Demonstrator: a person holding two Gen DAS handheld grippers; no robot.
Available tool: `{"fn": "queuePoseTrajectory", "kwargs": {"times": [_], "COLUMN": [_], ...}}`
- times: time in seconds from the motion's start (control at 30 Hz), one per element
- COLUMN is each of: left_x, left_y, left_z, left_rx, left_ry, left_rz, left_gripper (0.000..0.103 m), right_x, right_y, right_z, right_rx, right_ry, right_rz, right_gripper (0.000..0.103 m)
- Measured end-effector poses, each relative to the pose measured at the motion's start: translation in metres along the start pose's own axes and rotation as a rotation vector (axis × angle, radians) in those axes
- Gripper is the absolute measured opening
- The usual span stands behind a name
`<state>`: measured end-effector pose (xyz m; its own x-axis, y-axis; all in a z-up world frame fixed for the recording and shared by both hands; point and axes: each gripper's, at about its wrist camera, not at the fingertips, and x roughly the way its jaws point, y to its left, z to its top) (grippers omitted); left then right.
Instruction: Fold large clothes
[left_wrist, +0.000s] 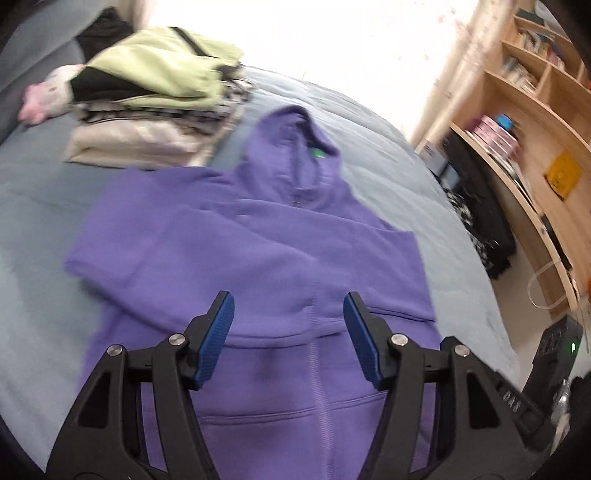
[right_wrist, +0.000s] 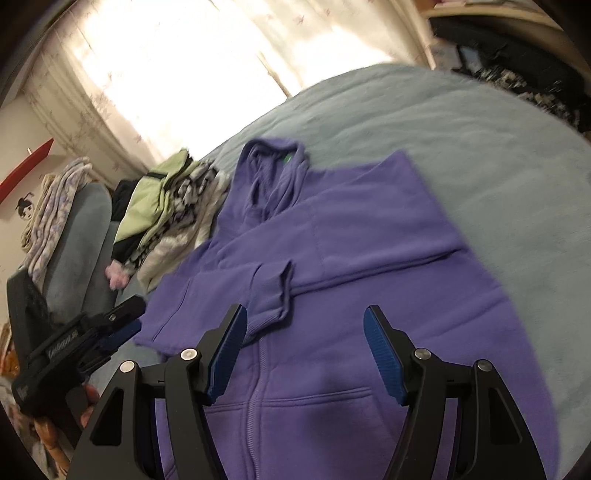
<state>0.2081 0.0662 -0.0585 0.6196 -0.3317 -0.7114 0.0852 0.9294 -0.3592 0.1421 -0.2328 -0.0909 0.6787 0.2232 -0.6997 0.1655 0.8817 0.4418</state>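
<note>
A purple zip-front fleece hoodie (left_wrist: 266, 258) lies flat on the pale blue bed (left_wrist: 37, 206), sleeves folded across its chest. Above it, the left hand-held gripper (left_wrist: 289, 314) and right hand-held gripper (right_wrist: 305, 325) hover spread apart, gripping nothing.

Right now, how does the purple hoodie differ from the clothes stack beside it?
The purple hoodie lies spread flat, only its sleeves folded in; the clothes stack is fully folded. The hoodie is one garment of one color; the stack holds several, green, black and pale. Both rest on the blue bed.
</note>
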Motion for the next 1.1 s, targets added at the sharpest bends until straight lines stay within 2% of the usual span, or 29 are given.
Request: {"fn": "queuePoseTrajectory", "kwargs": {"times": [0.17,0.4,0.57,0.63,0.77,0.8,0.83,0.9,1.03,1.1], "left_x": [-0.013,-0.02,-0.022,-0.019,-0.016,-0.016,-0.017,-0.018,-0.019,-0.019], "left_y": [0.044,0.096,0.128,0.137,0.152,0.154,0.156,0.159,0.164,0.164], "left_z": [-0.016,-0.022,-0.023,-0.024,-0.031,-0.033,-0.035,-0.037,-0.039,-0.039], "left_rx": [-0.026,-0.105,-0.175,-0.199,-0.233,-0.242,-0.248,-0.253,-0.259,-0.258], "left_ry": [-0.021,-0.03,-0.034,-0.022,0.007,0.007,0.003,-0.001,-0.003,-0.002], "left_rz": [0.106,0.149,0.188,0.202,0.179,0.172,0.174,0.178,0.205,0.215], "left_gripper": [0.058,0.058,0.058,0.058,0.058,0.058,0.058,0.058,0.058,0.058], "right_x": [0.049,0.115,0.153,0.166,0.189,0.194,0.197,0.2,0.165,0.132], "right_y": [0.015,0.025,0.029,0.03,0.045,0.051,0.057,0.08,0.139,0.171], "right_z": [-0.001,0.002,0.005,0.005,0.003,0.003,0.002,0.003,0.025,0.049], "right_rx": [0.003,0.049,0.072,0.083,0.066,0.047,0.028,-0.031,-0.209,-0.294], "right_ry": [0.101,0.213,0.249,0.234,0.237,0.233,0.236,0.245,0.121,0.003], "right_rz": [0.029,0.075,0.078,0.118,0.1,0.09,0.09,0.11,0.179,0.235], "right_gripper": [0.067,0.07,0.07,0.07,0.07,0.063,0.042,0.025,0.02,0.018]}}
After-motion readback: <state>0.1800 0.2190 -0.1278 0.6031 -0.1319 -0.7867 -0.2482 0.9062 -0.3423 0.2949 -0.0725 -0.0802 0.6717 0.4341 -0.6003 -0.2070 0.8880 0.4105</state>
